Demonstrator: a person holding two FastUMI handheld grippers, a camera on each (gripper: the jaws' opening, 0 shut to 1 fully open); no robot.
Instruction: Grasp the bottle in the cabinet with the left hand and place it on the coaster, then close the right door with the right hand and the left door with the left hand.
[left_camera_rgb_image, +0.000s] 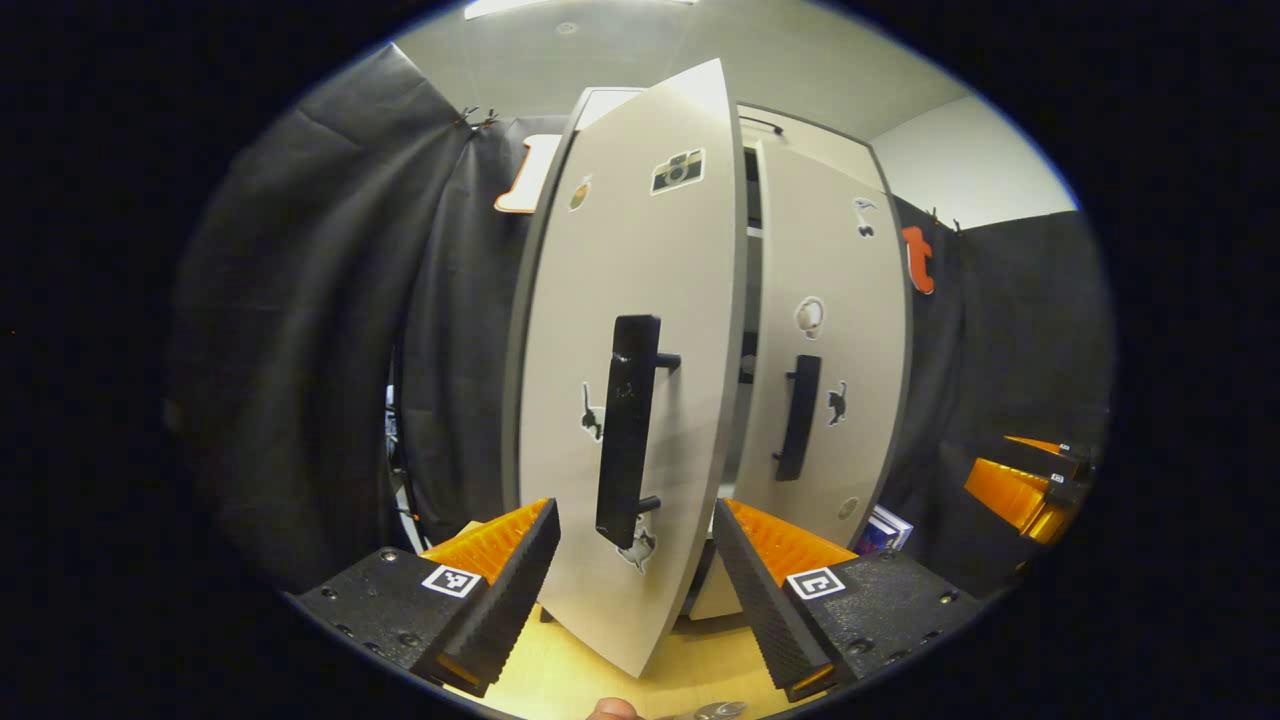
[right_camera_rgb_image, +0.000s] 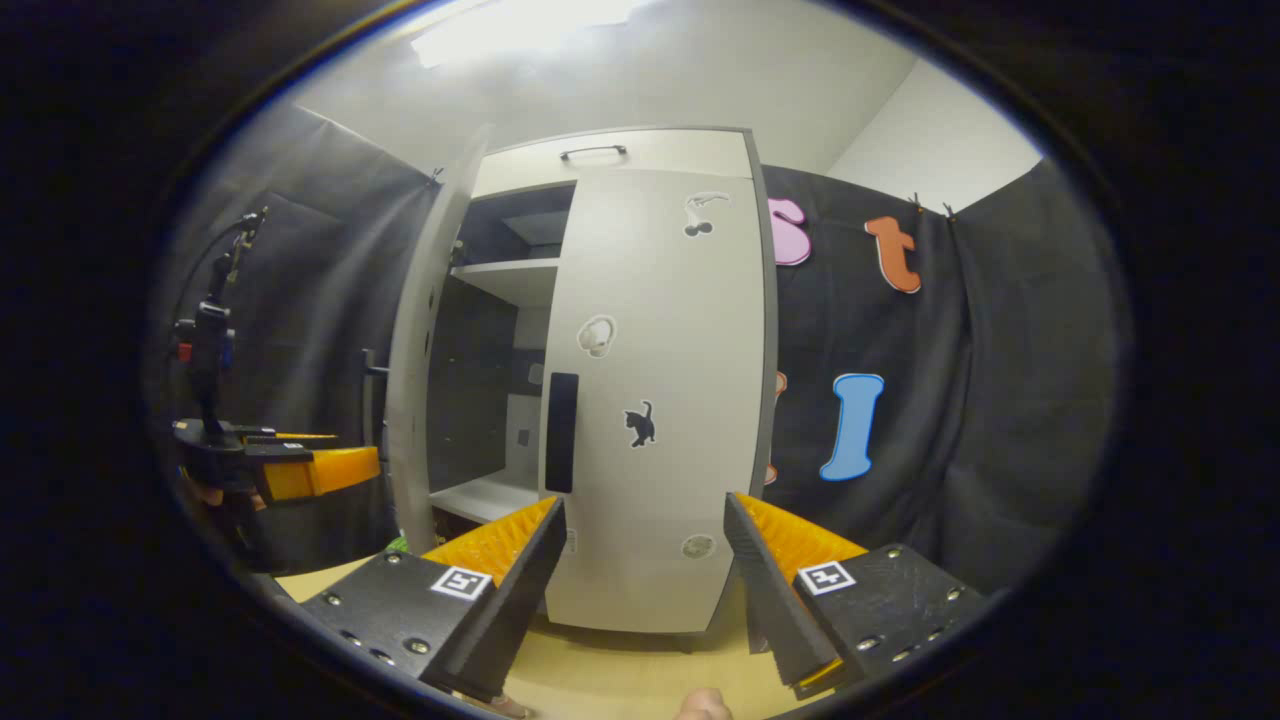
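The cabinet (right_camera_rgb_image: 620, 150) stood upright on the pale wooden table (right_camera_rgb_image: 620, 680), against the booth's black cloth. In the right gripper view its right door (right_camera_rgb_image: 660, 400) lay shut flat against the front, its black handle (right_camera_rgb_image: 561, 432) near the inner edge. The left door (left_camera_rgb_image: 625, 380) stood partly open, swung out toward the near side, and in the left gripper view its long black handle (left_camera_rgb_image: 627, 430) hung just beyond the fingers. Through the gap the shelves (right_camera_rgb_image: 515, 270) showed bare. Small stickers dotted both doors, a cat (right_camera_rgb_image: 640, 423) among them.

The left gripper (left_camera_rgb_image: 635, 570) was spread wide with nothing between its fingers, the left door's edge lying in the gap but untouched. The right gripper (right_camera_rgb_image: 645, 570) was likewise spread wide and empty, facing the shut right door.

I could not tell where the bottle or coaster sat.
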